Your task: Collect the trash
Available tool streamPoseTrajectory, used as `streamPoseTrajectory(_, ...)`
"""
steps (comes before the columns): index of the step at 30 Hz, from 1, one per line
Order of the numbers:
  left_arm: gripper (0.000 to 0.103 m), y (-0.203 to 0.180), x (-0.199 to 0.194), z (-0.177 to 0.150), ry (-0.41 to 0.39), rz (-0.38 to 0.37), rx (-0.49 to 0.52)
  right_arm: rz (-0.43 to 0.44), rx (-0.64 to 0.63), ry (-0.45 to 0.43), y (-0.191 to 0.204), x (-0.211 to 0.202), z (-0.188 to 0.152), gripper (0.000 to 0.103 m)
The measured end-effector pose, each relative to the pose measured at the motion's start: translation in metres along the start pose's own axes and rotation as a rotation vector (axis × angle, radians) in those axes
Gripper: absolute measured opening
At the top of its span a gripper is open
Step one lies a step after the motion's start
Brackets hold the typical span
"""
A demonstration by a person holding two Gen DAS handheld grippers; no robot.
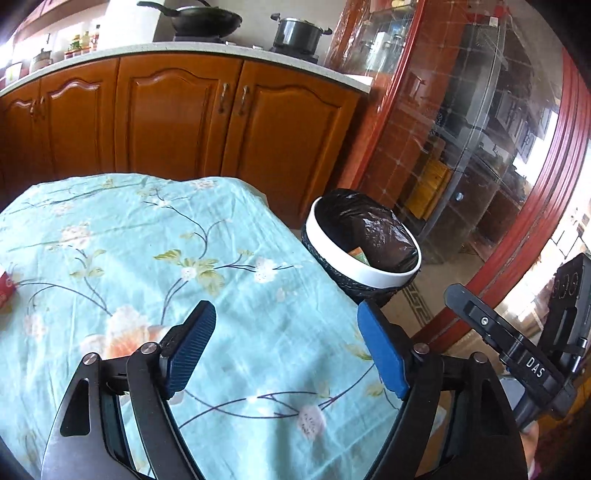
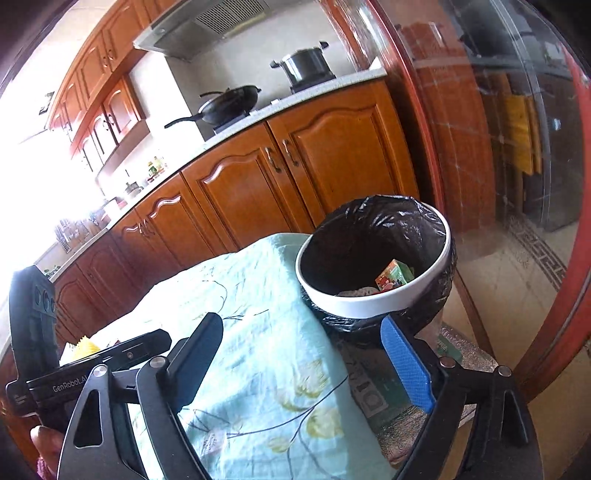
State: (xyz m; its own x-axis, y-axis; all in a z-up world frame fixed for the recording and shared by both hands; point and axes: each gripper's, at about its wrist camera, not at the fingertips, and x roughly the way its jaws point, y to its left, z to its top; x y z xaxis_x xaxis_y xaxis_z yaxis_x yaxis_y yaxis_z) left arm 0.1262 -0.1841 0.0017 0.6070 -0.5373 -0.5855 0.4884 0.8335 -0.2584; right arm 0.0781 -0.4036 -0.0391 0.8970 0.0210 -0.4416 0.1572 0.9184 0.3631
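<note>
A trash bin (image 1: 384,277) with a white rim and black liner stands off the table's right edge; in the right wrist view the bin (image 2: 369,304) holds a green and red carton (image 2: 394,277) and some pale scraps. My left gripper (image 1: 286,314) hangs open over the floral tablecloth (image 1: 147,240), nothing between its blue pads. My right gripper (image 2: 301,325) is also open and empty, near the table's right edge just short of the bin. A red and white packet (image 1: 6,286) lies at the table's far left edge. Something yellow (image 2: 84,347) lies on the table behind the left gripper's body.
Wooden kitchen cabinets (image 1: 177,114) run behind the table, with a wok (image 1: 203,18) and a pot (image 1: 297,33) on the stove. A glass door in a red frame (image 1: 480,147) stands at the right. A patterned mat (image 2: 380,391) lies on the floor below the bin.
</note>
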Motion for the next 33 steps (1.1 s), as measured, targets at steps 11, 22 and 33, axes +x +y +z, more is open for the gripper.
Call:
streamPoseTrajectory(11,0.087,0.015,-0.054,-0.026,-0.157,0.085,0.034,-0.029,-0.099,-0.188,0.041,-0.048,-0.023,0.099)
streamPoseTrajectory(22,0.103,0.027,-0.092,-0.063,-0.32,0.216,0.066,-0.028,-0.233,-0.287,0.072,-0.062,-0.047,0.103)
streamPoseTrajectory(33,0.103,0.028,-0.088,-0.087,-0.293,0.262,0.096,-0.028,-0.219,-0.246,0.063,-0.045,-0.077,0.103)
